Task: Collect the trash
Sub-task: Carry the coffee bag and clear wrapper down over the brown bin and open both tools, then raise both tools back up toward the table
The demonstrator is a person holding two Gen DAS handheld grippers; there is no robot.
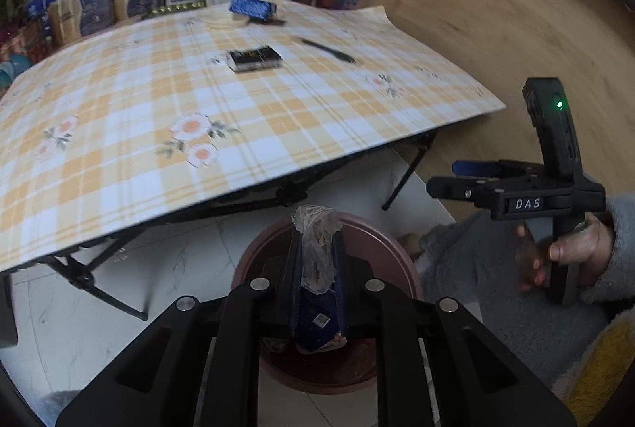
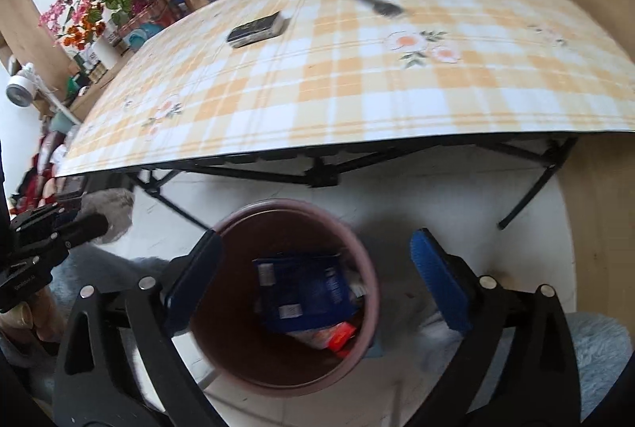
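- Yellow-checked floral tablecloth (image 1: 166, 117) covers a black-legged folding table on pale tile floor.
- Left gripper (image 1: 317, 260) clenches a crinkly blue plastic wrapper (image 1: 317, 268) over the round brown bin (image 2: 365, 268).
- Right gripper (image 2: 317, 288) gapes, released.

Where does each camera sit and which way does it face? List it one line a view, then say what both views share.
Left wrist: rides on the left tongs, looking forward and down over the bin; they are shut on a wrapper; the right tongs and the person's right hand show at right.
Right wrist: rides on the open right tongs, looking down into the bin at a blue packet.
Shared: the bin, the checked table and the black box on it.
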